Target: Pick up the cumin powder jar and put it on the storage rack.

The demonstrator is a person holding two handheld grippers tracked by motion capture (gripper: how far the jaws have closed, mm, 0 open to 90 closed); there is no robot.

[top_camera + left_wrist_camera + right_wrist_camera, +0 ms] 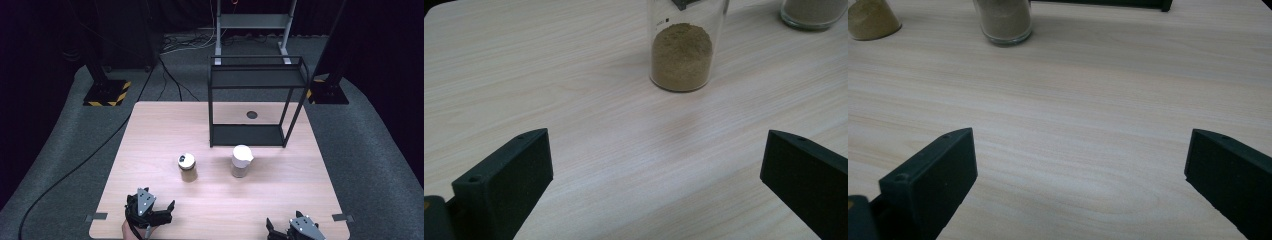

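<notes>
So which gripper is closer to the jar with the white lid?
The right gripper is a little nearer. It sits at the table's near edge, below and slightly right of the white-lidded jar. The left gripper is farther to the left, nearer the other jar.

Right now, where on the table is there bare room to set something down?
The table's far left, behind the grey-lidded jar, is bare. So are the strip between both jars and the grippers and the right edge past the white-lidded jar. It is crowded at the rack, far centre-right.

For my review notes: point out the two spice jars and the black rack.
Left jar (188,168), high view, glass body.
White-lidded jar (241,155), high view, lid.
Black rack (247,135), high view, bottom shelf.
</notes>
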